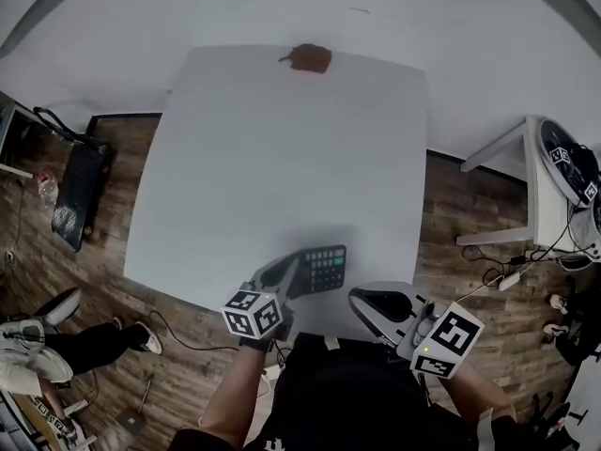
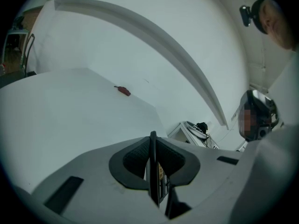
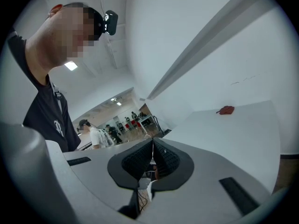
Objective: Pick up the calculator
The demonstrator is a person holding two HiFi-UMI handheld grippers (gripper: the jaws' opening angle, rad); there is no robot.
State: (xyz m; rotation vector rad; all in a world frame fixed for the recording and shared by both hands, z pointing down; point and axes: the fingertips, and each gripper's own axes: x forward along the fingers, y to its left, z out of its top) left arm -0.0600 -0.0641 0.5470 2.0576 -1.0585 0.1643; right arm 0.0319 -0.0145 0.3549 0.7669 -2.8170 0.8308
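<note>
While the calculator point(image 1: 326, 268) is pinched edge-on between the fingers of the left gripper point(image 1: 295, 278) over the near edge of the surface point(image 1: 282, 158), its length is judged to run rightward from them; the right gripper point(image 1: 362, 301), fingers pressed together on nothing, is held just beside it.

Soft, even overhead light is washing my white table point(image 1: 282, 158) with barely a shadow, the fisheye lenses are bending straight edges and blackening the corners, and my left tool point(image 2: 153, 141) is looming large and slightly soft near its lens.
</note>
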